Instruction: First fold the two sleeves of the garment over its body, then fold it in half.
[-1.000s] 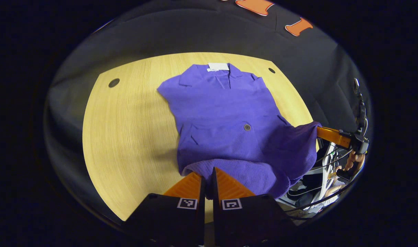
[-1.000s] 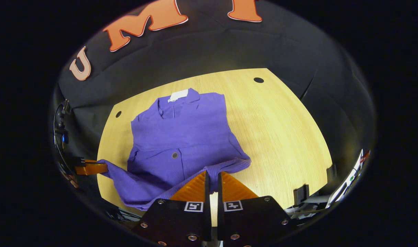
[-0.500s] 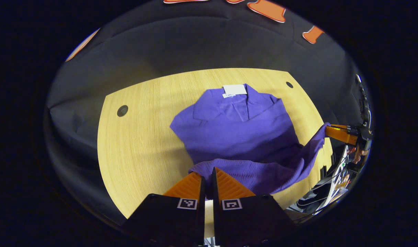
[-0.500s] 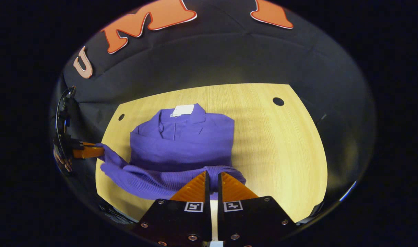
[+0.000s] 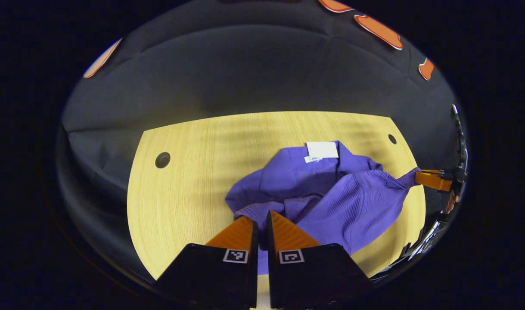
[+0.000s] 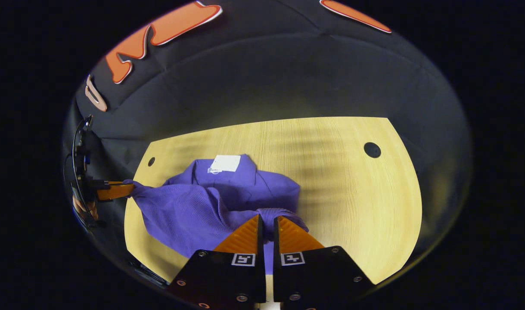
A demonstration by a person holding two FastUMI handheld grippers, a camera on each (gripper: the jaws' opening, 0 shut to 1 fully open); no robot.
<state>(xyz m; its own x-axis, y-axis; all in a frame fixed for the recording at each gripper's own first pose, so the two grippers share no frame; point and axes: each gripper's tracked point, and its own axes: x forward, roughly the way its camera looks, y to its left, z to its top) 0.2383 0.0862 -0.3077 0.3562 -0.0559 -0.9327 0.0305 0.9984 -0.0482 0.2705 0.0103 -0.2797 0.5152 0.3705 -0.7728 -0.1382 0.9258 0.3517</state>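
Note:
A purple knit garment [image 5: 327,193] [image 6: 210,202] with a white neck label [image 5: 322,150] [image 6: 226,163] lies on the wooden table, its collar at the far end. My left gripper [image 5: 259,218] is shut on one corner of the hem, held up above the table. My right gripper [image 6: 267,218] is shut on the other hem corner. The lifted lower half hangs between the two grippers, stretched over the garment's body toward the collar. In the left gripper view the right gripper [image 5: 418,177] shows at the far right; in the right gripper view the left gripper [image 6: 126,189] shows at the far left.
The light wooden table [image 5: 189,189] [image 6: 352,189] has dark round holes [image 5: 162,159] [image 6: 372,150] near its far corners. Black cloth walls stand behind it. A hand [image 6: 79,206] holds the far gripper at the table's edge.
Both grippers have carried the hem up and forward toward the collar. The lower half now hangs over the body and hides the button; the label sits much nearer.

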